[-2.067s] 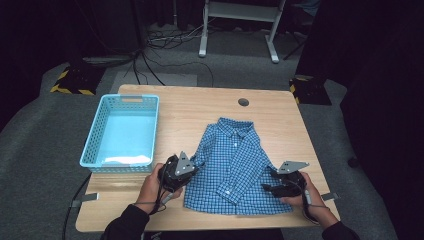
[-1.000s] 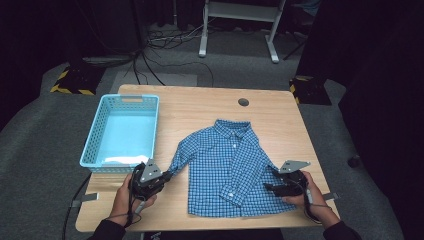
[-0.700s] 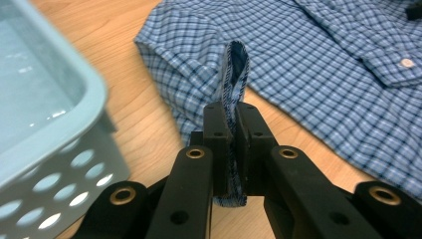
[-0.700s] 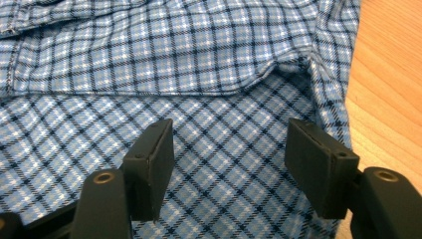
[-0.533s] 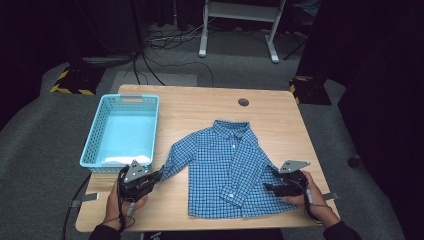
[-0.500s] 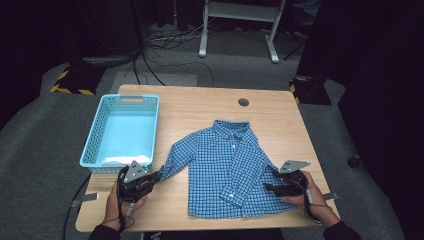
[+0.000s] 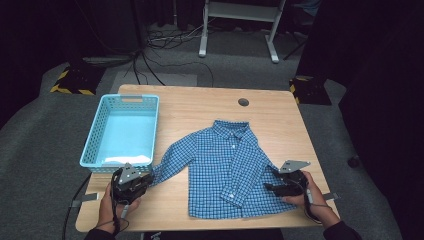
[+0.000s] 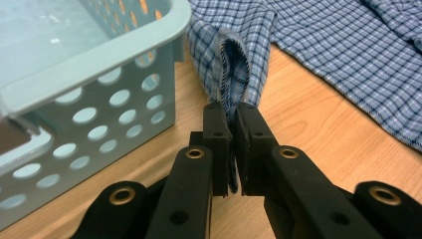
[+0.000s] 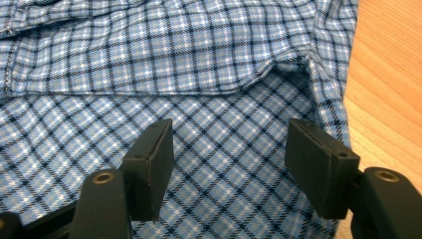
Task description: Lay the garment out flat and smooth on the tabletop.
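Observation:
A blue checked shirt [image 7: 227, 170] lies flat on the wooden table [image 7: 200, 105], collar away from me. One sleeve [image 7: 170, 162] is stretched out to the left toward the basket. My left gripper [image 7: 142, 181] is shut on that sleeve's cuff [image 8: 236, 74]; in the left gripper view the fabric is pinched between the jaws. At the shirt's lower right my right gripper [image 7: 269, 187] stands open, its jaws spread over the checked cloth [image 9: 229, 144] with nothing pinched.
A light blue perforated plastic basket [image 7: 92, 145] stands at the table's left, its wall [image 8: 99, 104] right beside the held cuff. A round cable hole [image 7: 243, 102] sits near the far edge. Beyond the table are cables and a white desk frame [image 7: 240, 30] on the floor.
My left gripper has pulled the sleeve cuff out to the left, unfolding the sleeve from the shirt body toward the basket. The right gripper has stayed where it was.

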`<state>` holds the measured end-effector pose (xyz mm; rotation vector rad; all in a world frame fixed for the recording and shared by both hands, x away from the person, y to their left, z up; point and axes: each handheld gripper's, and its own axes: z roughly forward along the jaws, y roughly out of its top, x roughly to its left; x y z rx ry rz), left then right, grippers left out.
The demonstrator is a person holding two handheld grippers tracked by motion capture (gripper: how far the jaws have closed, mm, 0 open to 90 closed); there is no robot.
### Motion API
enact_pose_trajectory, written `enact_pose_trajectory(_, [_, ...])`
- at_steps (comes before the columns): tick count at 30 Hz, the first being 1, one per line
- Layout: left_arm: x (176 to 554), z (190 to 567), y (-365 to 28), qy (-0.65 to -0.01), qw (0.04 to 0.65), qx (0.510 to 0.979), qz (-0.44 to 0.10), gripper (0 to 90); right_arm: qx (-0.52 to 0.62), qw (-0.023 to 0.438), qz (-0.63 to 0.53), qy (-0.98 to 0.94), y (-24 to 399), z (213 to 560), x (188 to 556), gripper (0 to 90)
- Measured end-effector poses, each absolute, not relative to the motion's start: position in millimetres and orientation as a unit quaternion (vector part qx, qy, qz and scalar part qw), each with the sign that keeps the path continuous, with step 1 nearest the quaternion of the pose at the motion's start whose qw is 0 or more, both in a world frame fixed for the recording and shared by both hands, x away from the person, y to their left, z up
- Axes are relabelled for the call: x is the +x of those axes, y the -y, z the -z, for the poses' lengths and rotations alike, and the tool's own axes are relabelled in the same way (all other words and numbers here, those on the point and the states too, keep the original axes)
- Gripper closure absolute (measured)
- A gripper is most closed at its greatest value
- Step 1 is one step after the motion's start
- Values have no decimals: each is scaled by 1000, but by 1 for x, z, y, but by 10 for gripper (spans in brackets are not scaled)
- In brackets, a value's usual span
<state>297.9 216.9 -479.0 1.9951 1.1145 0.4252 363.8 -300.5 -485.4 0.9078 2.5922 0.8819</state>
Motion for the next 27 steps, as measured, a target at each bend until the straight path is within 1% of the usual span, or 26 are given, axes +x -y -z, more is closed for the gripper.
enact_pose_trajectory(24, [286,492,-242,-471,359,789,-163,820,313,129,-304,-891,302,486,364,358])
enact_pose_trajectory(27, [284,494,-243,-471,354,791,-162,800,311,129,-306,-891,302,486,364,357])
